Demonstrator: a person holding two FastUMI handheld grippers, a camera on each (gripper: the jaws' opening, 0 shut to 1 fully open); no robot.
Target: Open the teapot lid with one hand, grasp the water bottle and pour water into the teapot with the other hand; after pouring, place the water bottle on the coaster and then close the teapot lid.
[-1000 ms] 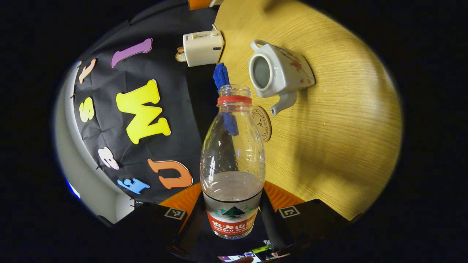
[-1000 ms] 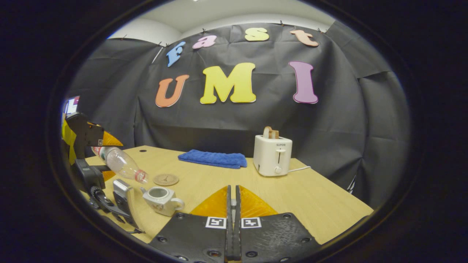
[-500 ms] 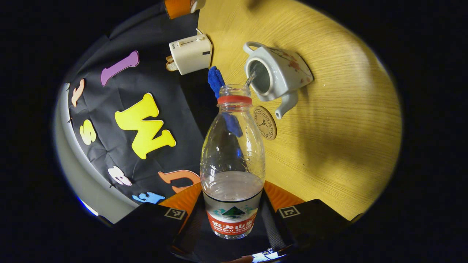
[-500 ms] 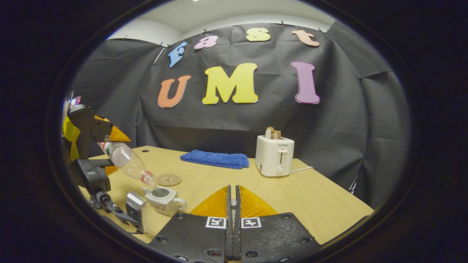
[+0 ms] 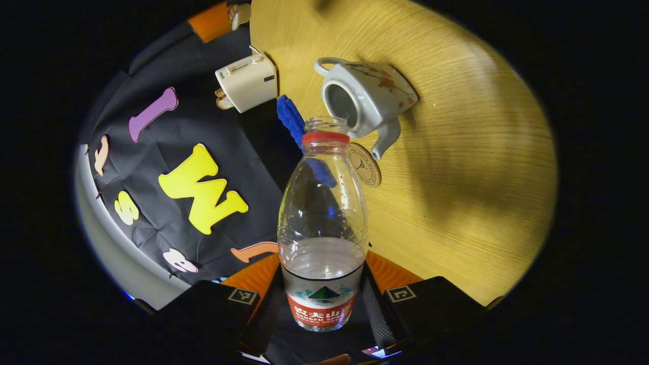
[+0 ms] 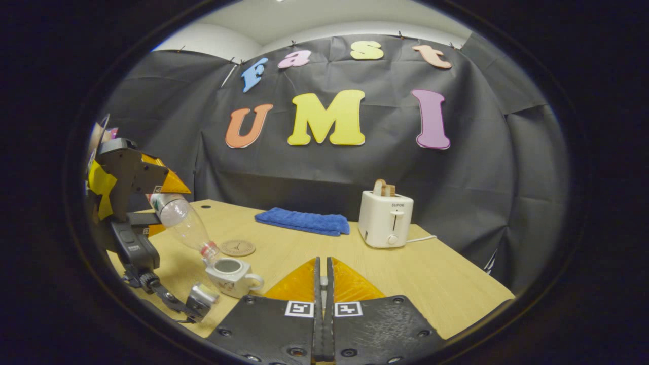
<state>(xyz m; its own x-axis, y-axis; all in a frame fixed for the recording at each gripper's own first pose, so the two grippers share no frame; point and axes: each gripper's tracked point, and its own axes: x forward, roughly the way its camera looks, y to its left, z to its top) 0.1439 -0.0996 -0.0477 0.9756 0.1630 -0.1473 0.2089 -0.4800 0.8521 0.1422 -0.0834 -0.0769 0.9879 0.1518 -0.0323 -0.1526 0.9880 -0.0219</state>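
Right gripper view: the left gripper (image 6: 152, 195) clamps the bottle (image 6: 185, 225) low on its body, tipped mouth-down over the open teapot (image 6: 230, 274) on the table (image 6: 431, 284) — set, I judge, to pour. The bottle's long axis slants down toward the pot beside the coaster (image 6: 238, 248); the right gripper (image 6: 322, 284) stands closed, fingers together — whether it pinches the lid I cannot tell.

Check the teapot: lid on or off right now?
Off. The teapot has a bare open mouth in both views, and the tilted water bottle held by the left gripper has its neck right above it.
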